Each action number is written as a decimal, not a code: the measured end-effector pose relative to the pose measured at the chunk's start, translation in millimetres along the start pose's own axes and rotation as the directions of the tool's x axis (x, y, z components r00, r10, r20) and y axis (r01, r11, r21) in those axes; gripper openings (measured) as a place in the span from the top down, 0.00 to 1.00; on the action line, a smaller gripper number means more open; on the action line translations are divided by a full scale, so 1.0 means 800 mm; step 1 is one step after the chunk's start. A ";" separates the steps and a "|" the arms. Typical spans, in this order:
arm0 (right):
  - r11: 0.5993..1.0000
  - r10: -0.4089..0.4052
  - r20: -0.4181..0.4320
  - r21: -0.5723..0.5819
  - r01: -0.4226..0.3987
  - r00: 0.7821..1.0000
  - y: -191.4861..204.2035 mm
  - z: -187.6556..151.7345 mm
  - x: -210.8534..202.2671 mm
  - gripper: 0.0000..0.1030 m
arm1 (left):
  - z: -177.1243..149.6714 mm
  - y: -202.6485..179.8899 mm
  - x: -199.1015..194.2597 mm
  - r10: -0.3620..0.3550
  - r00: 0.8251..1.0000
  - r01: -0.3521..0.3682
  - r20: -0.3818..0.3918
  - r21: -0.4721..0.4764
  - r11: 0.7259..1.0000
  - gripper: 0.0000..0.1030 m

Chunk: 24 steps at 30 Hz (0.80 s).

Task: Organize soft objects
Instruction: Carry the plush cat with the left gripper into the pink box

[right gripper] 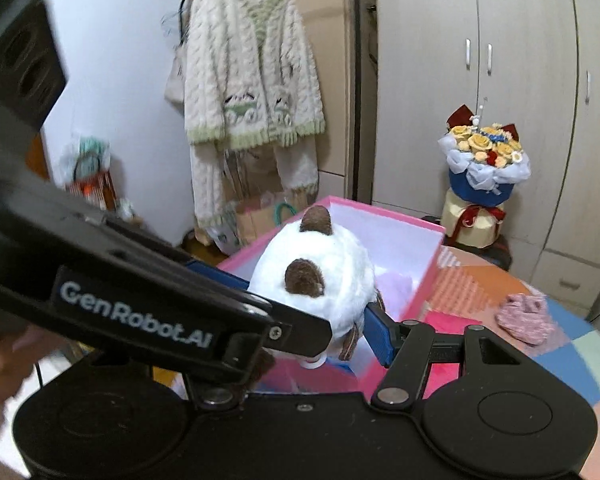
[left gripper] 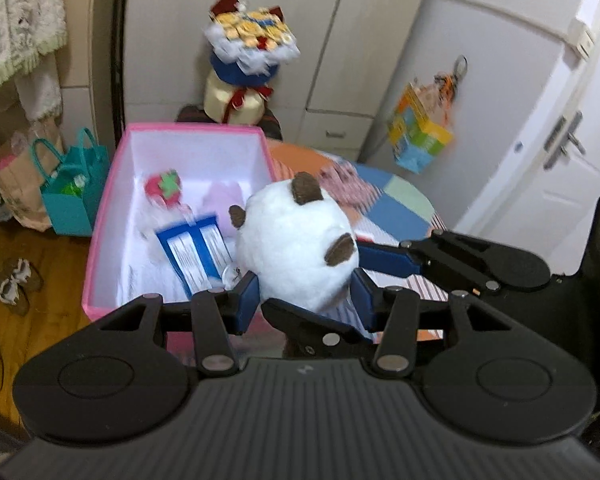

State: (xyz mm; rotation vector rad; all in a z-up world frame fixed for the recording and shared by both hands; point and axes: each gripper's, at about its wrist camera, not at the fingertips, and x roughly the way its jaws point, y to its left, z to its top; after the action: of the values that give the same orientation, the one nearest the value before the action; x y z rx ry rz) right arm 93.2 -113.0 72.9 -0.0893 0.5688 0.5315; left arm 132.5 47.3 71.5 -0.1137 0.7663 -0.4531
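I see both grippers meeting on one round white plush toy with brown felt ears (left gripper: pixel 296 248), held above the near right corner of the pink cardboard box with a white interior (left gripper: pixel 100 224). My left gripper (left gripper: pixel 306 298) has its blue pads pressed against the toy's lower sides; my right gripper (right gripper: pixel 316 312) also clamps the same toy, one blue pad on each flank. Inside the box lie a red strawberry plush (left gripper: pixel 164 188), a pale lilac soft item (left gripper: pixel 222 200) and a blue-and-white printed card (left gripper: pixel 196 256). The box stands on the patchwork-covered counter (right gripper: pixel 572 352), where a pink knitted item (right gripper: pixel 524 316) rests well apart from it.
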 end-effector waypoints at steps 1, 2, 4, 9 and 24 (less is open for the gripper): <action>1.000 0.011 0.007 0.024 -0.011 1.000 -0.003 0.008 0.009 0.35 | 0.007 0.007 0.002 -0.001 1.000 0.001 0.008 -0.005 1.000 0.54; 0.999 0.019 0.012 0.041 -0.020 1.000 -0.006 0.013 0.015 0.35 | 0.014 0.015 0.004 -0.002 1.000 0.002 0.018 -0.015 1.000 0.54; 0.996 0.039 0.021 0.081 -0.041 0.999 -0.014 0.025 0.032 0.35 | 0.024 0.027 0.008 0.009 0.997 -0.006 0.077 -0.045 0.999 0.54; 0.981 0.087 0.031 0.173 -0.091 0.996 -0.038 0.046 0.073 0.35 | 0.045 0.051 0.030 0.016 0.991 -0.004 0.135 -0.086 0.996 0.54; 0.985 0.103 -0.197 0.157 -0.072 0.975 -0.098 0.065 0.223 0.33 | 0.076 0.138 0.178 -0.022 0.999 0.013 -0.030 -0.271 0.962 0.54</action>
State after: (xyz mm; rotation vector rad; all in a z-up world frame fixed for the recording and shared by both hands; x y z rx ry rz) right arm 285.0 -87.9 16.7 0.0243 0.8151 0.5672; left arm 303.3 80.7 -5.1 -0.3703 0.8577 -0.3656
